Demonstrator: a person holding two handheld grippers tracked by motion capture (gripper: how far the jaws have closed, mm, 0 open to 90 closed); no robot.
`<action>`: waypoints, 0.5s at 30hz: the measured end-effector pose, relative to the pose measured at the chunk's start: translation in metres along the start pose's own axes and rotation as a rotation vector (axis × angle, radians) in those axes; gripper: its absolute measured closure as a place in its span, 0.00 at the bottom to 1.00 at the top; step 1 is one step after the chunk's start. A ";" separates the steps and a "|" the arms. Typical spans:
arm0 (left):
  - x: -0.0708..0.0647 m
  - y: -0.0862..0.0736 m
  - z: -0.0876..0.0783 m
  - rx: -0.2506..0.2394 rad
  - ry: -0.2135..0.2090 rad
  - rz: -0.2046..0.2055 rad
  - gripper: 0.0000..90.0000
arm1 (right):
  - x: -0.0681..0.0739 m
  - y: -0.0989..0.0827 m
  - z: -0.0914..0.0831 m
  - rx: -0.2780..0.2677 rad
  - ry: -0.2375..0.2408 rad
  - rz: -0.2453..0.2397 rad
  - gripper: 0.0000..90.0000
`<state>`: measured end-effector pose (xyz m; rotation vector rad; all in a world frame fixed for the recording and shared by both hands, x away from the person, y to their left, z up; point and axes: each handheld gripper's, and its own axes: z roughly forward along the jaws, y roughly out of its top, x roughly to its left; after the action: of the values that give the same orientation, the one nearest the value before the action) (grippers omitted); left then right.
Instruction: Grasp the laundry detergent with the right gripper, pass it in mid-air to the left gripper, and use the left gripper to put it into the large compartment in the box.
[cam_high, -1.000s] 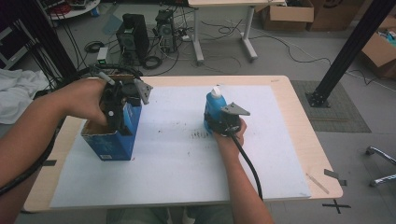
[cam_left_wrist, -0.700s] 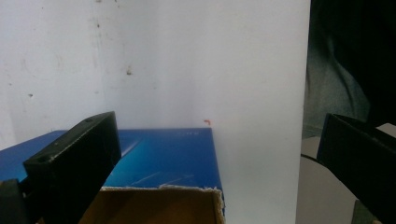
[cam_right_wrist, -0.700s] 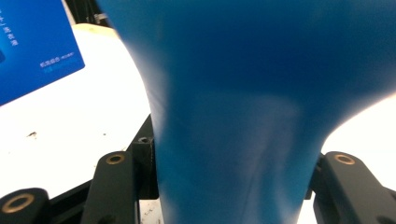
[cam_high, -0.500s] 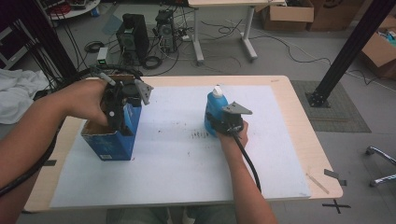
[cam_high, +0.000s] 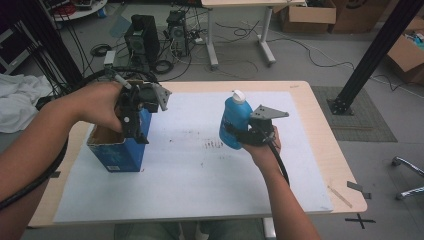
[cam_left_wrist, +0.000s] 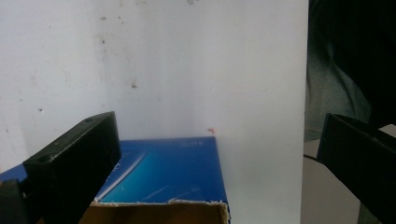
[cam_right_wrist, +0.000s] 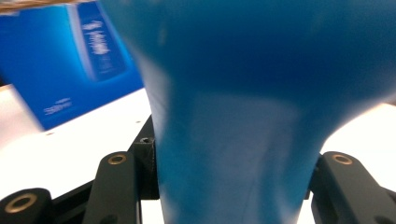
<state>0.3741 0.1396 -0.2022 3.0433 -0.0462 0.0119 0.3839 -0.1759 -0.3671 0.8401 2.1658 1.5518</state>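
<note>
**Bottle gripped and off the table, box waiting open**

While the open-topped blue cardboard box (cam_high: 120, 150) stands at the left of the white table mat (cam_high: 190, 195), the work looks to be about halfway: the bottle is in hand, but nothing has gone into the box yet.

At the left, the left gripper (cam_high: 134, 131) hangs over the box's near right corner. In the left gripper view its black jaws stand wide apart with nothing between them, and the box's torn brown rim (cam_left_wrist: 159, 205) lies just below. Whether a jaw touches the cardboard I cannot tell; it seems placed to steady the box.

Toward the middle, the mat is bare apart from a few dark scuffs.

At the right, the right gripper (cam_high: 245, 136) is clamped on the lower body of a blue plastic bottle with a white cap (cam_high: 235, 120). The right gripper view shows the blue plastic (cam_right_wrist: 233, 140) pressed between the two jaws, which have just finished closing on it. The bottle is upright, tilted slightly, and appears lifted clear of the mat, well apart from the box.

What is left, as I judge it: carry the bottle leftward over the opening, lower it inside, and release. The cap must clear the rim and the left gripper above it.
</note>
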 end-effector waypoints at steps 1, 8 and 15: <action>0.000 0.002 -0.001 0.000 0.000 0.005 0.00 | 0.002 0.002 -0.003 0.000 0.017 -0.014 0.50; -0.001 0.015 -0.003 0.000 -0.001 0.029 0.00 | 0.019 0.012 -0.014 0.018 0.144 -0.105 0.50; -0.006 0.027 -0.003 0.009 -0.007 0.055 0.00 | 0.033 0.009 -0.011 0.038 0.245 -0.126 0.50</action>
<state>0.3671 0.1135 -0.1964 3.0501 -0.1306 0.0057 0.3545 -0.1611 -0.3532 0.5354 2.3735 1.6266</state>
